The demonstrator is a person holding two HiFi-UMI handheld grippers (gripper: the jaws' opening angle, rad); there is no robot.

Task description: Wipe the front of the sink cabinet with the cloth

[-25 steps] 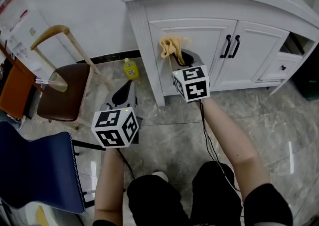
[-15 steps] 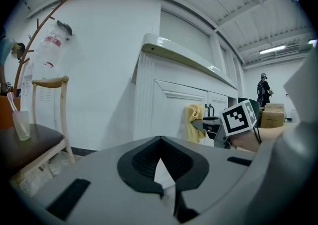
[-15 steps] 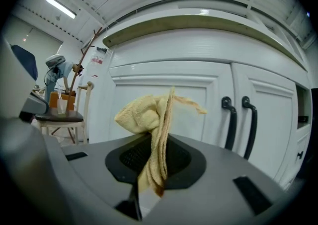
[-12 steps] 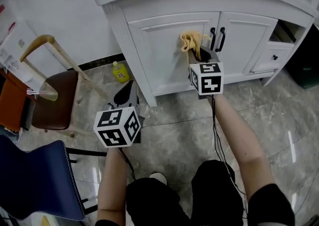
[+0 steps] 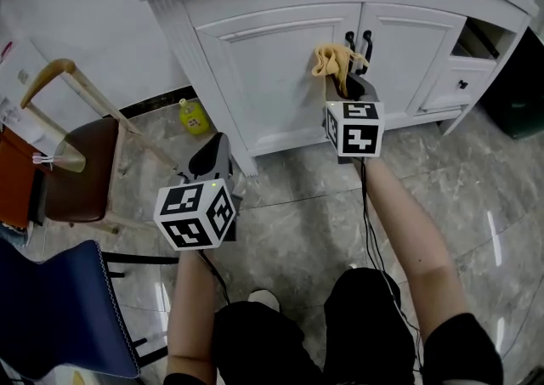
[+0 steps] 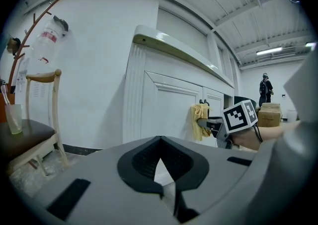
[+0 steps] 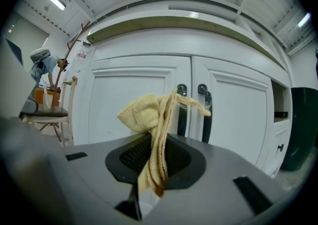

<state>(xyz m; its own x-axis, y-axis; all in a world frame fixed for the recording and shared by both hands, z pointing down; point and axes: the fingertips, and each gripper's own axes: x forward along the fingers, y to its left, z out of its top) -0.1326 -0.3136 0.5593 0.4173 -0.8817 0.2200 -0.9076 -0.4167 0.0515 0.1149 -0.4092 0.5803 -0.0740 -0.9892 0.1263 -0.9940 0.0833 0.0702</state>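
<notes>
The white sink cabinet [image 5: 255, 69] fills the top of the head view, its two doors meeting at a pair of black handles [image 5: 357, 39]. My right gripper [image 5: 344, 86] is shut on a crumpled yellow cloth [image 5: 333, 59]. It holds the cloth at the right edge of the left door, just left of the handles. In the right gripper view the cloth [image 7: 154, 119] hangs bunched between the jaws in front of the cabinet door [image 7: 129, 100]. My left gripper [image 5: 212, 154] hovers lower left over the floor, shut and empty, apart from the cabinet. From the left gripper view the cloth [image 6: 200, 119] shows against the cabinet [image 6: 164, 105].
A wooden chair with a brown seat [image 5: 76, 179] stands left of the cabinet, with a cup [image 5: 68, 158] on it. A yellow bottle [image 5: 192, 116] sits on the floor by the cabinet's left corner. A blue chair [image 5: 59, 307] is at lower left. A dark bin [image 5: 523, 94] stands at far right.
My right gripper has carried the cloth rightward across the left door, from its left part to beside the handles. The left gripper has stayed low and shut.
</notes>
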